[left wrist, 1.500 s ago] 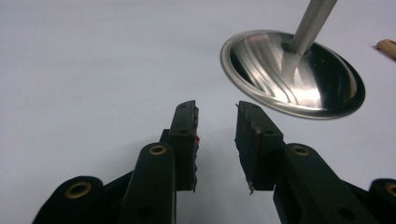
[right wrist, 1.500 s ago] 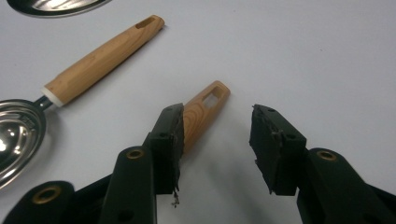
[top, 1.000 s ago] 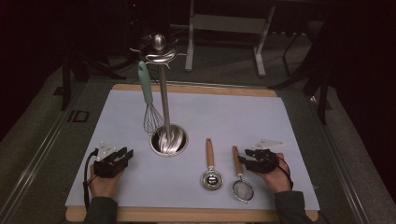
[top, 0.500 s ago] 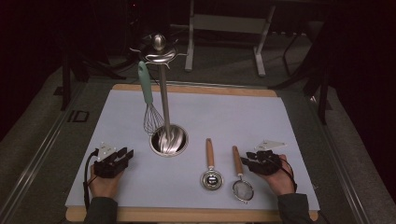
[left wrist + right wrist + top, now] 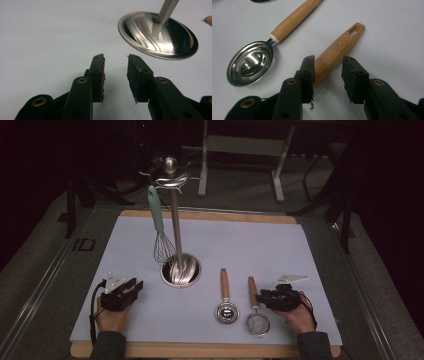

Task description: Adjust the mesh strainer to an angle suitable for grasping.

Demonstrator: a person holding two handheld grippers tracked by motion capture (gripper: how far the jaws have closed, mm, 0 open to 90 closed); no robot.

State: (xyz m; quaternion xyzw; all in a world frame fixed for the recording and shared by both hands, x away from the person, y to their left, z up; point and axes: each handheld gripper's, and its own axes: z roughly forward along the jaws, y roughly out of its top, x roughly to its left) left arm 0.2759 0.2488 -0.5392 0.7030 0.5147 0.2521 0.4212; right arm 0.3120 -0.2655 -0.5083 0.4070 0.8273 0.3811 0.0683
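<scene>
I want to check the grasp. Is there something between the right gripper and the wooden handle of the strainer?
Nothing visible. The right gripper has just been closing around the strainer handle; a gap remains at one pad.

Steel utensil stand, round base ahead of the left fingers; teal-handled whisk hanging; wooden-handled scoop beside the right fingers.

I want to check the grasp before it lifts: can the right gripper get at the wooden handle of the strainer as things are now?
Probably yes. The right gripper has just been closing, and the strainer handle lies between its fingers, with bare mat on the other side.
</scene>
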